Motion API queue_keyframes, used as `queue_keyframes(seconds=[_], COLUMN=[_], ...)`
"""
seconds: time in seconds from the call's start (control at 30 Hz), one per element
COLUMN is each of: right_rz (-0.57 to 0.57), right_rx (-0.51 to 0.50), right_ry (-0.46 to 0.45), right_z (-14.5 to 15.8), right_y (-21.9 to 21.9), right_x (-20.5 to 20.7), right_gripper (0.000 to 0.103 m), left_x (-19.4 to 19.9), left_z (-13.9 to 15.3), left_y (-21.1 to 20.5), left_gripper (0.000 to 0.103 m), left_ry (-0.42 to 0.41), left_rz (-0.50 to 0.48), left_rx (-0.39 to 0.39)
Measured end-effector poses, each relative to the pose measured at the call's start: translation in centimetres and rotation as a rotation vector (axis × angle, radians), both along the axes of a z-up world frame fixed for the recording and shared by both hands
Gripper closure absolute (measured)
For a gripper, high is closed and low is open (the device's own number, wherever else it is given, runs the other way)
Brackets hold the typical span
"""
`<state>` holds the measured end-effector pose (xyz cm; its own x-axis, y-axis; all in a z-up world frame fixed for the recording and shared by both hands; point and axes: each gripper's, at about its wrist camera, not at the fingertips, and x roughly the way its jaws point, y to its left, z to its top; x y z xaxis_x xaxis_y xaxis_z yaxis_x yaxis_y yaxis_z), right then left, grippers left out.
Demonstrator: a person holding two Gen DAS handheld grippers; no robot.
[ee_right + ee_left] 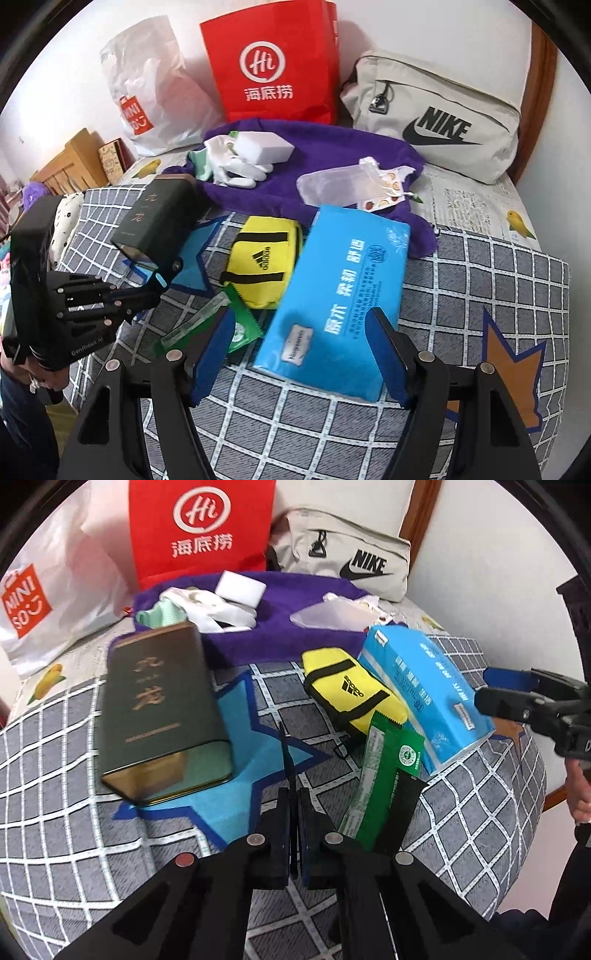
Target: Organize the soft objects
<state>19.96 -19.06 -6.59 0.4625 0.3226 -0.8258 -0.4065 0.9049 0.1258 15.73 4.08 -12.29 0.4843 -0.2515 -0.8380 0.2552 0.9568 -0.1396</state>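
A yellow Adidas pouch lies on the checked bedcover, with a blue tissue pack beside it. A green snack packet lies in front of them. My left gripper is shut on a thin black strip seen edge-on, just right of a dark green tin. What the strip belongs to is unclear. My right gripper stands open, its fingers astride the near end of the tissue pack without pressing on it.
Behind lies a purple towel bearing white gloves, a white sponge block and a clear pouch. A red paper bag, a Nike bag and a Miniso bag line the wall.
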Motion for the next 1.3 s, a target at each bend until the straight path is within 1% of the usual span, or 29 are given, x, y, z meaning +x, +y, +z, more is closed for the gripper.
queue_keyframes(seconds=[0.07,0.27,0.37,0.5,0.63,0.7,0.87,1.0,1.07,1.1,1.13,1.23,1.27,1.3], right_rz=[0.011,0.067,0.103,0.133,0.113,0.105,0.065,0.04,0.04,0.041,0.044,0.059,0.064,0.078], right_rx=[0.007,0.026,0.034,0.044,0.054,0.065,0.087,0.07,0.081,0.076,0.06,0.014,0.005,0.008], right_ry=[-0.003,0.016,0.041,0.081,0.136,0.147,0.151,0.151,0.133,0.119,0.107,0.066,0.047,0.042], right_z=[0.1,-0.3,-1.2,-3.0,-5.2,-6.0,-6.9,-7.4,-7.1,-7.0,-7.0,-7.1,-7.0,-6.9], right_y=[0.2,1.5,2.5,4.0,5.1,5.5,6.2,7.1,7.5,7.9,8.2,9.0,9.0,9.0], right_x=[-0.4,-2.6,-4.3,-5.8,-5.9,-5.8,-5.0,-4.1,-4.0,-3.9,-3.9,-3.9,-4.1,-4.2], right_gripper=[0.031,0.031,0.031,0.031,0.033,0.033,0.033,0.033,0.037,0.044,0.053,0.06,0.066,0.074], left_x=[-0.4,-1.5,-2.1,-3.0,-3.8,-4.1,-4.3,-4.7,-4.7,-4.8,-4.8,-5.0,-5.0,-5.1], left_z=[0.5,0.6,0.3,0.0,-0.3,-0.5,-1.0,-0.7,-0.7,-0.7,-0.8,-1.0,-1.0,-1.0], left_y=[0.5,1.5,2.1,3.1,4.3,4.7,5.8,6.1,6.3,6.4,6.4,6.4,6.4,6.4], left_gripper=[0.099,0.099,0.099,0.099,0.099,0.099,0.099,0.099,0.099,0.099,0.099,0.099,0.099,0.099], left_ry=[-0.009,-0.019,-0.018,-0.013,-0.014,-0.013,-0.007,-0.021,-0.022,-0.023,-0.022,-0.018,-0.02,-0.02], left_rz=[0.01,0.05,0.07,0.096,0.116,0.118,0.136,0.14,0.144,0.144,0.144,0.139,0.137,0.137], left_rx=[-0.013,-0.005,0.007,0.001,-0.002,-0.004,-0.02,-0.041,-0.05,-0.055,-0.057,-0.062,-0.066,-0.068])
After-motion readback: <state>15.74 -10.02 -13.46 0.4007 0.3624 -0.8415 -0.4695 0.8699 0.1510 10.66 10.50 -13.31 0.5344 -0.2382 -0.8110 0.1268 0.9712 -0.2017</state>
